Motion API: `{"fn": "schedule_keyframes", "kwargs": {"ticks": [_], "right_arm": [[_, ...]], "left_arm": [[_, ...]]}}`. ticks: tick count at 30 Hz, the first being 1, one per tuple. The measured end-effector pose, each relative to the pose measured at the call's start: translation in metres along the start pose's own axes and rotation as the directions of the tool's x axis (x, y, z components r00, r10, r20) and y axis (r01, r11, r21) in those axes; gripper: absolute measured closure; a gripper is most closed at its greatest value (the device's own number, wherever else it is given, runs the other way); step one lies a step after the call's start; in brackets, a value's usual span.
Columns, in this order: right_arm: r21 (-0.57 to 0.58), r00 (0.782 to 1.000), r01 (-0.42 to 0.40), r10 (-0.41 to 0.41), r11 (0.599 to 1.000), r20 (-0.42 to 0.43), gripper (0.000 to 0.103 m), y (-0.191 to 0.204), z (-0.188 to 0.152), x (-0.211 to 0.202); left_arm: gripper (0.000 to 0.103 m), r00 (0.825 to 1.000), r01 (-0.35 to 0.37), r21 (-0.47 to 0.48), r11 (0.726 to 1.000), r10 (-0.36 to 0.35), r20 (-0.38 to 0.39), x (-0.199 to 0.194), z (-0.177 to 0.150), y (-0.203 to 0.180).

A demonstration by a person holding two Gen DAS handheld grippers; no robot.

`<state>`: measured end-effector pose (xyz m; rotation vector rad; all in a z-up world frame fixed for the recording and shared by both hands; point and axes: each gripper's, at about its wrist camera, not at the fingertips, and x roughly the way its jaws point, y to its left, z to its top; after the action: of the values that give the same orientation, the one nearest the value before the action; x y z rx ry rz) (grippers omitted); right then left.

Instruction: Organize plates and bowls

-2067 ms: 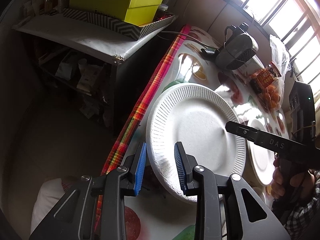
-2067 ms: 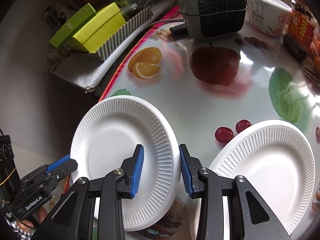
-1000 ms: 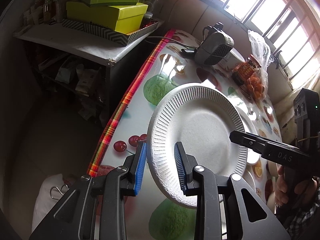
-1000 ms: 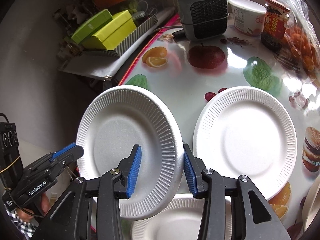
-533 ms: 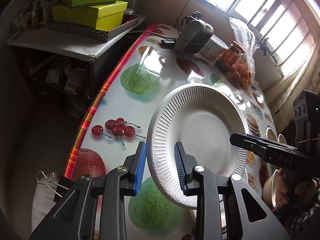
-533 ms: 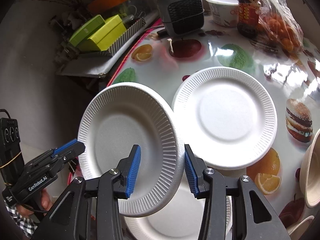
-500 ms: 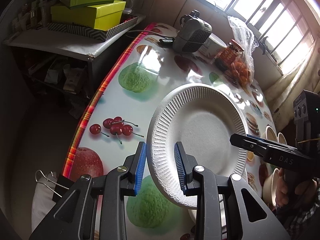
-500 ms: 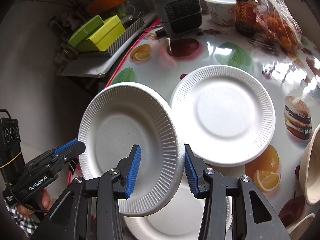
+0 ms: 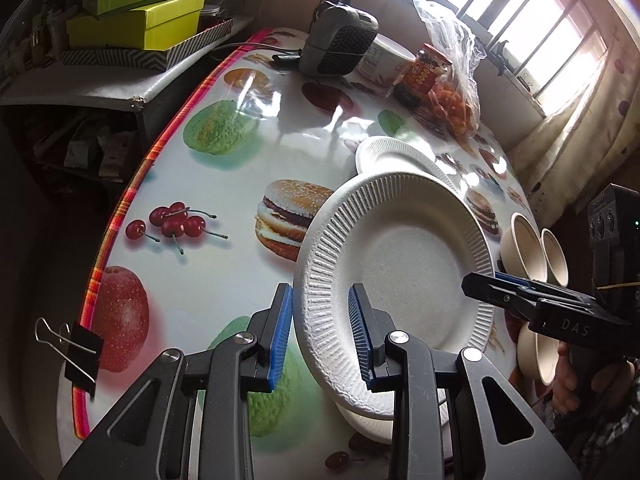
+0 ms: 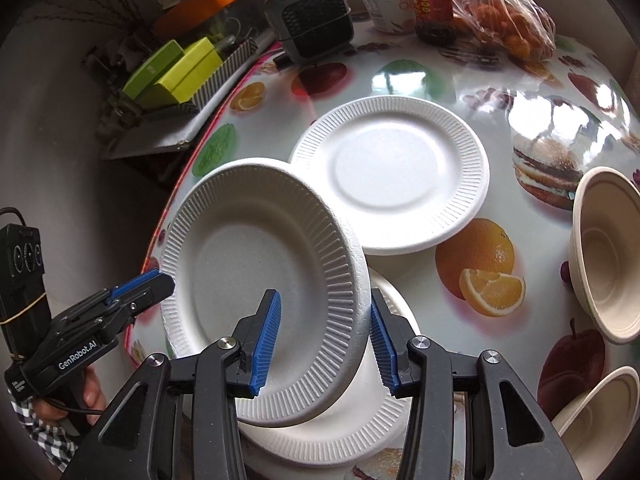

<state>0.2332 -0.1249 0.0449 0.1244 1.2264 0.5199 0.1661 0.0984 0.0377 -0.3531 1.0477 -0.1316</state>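
Holding a white plate between them, the two hand-held grippers meet over the near edge of the tabletop. The left hand-held gripper has its blue pads narrowly spaced with the plate's ribbed rim between them, gripping that side. The right hand-held gripper straddles the opposite rim; its jaws are easing apart, the left pad clear of the plate's face while the right pad sits against the rim's outer edge. The plate is tilted, its hollow face turned up and toward the person, its lower edge hanging just above a second plate lying flat at the near edge. A third plate lies flat farther in, toward the middle. Off to the right edge stand tan bowls, one tipped on its side with its mouth facing the plates, another near the corner. At the far edge sit a small heater, a jar and a bag of oranges.
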Motion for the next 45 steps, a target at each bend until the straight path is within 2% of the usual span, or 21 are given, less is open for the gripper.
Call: {"fn": "schedule_keyframes", "kwargs": {"ticks": [10, 25, 45], "right_arm": [[0.044, 1.000, 0.018, -0.017, 0.999, -0.022, 0.059, -0.021, -0.024, -0.003], [0.063, 0.998, 0.036, -0.032, 0.997, -0.055, 0.059, -0.033, -0.037, 0.007], [-0.002, 0.994, 0.096, -0.096, 0.995, -0.055, 0.057, -0.026, -0.041, 0.011]], "left_arm": [[0.073, 0.999, 0.012, 0.042, 0.999, -0.010, -0.051, 0.013, -0.015, -0.017], [0.073, 0.995, -0.001, 0.066, 0.998, 0.007, -0.097, 0.028, -0.029, -0.022], [0.073, 0.993, -0.013, 0.073, 0.997, 0.021, -0.112, 0.033, -0.031, -0.022]]}}
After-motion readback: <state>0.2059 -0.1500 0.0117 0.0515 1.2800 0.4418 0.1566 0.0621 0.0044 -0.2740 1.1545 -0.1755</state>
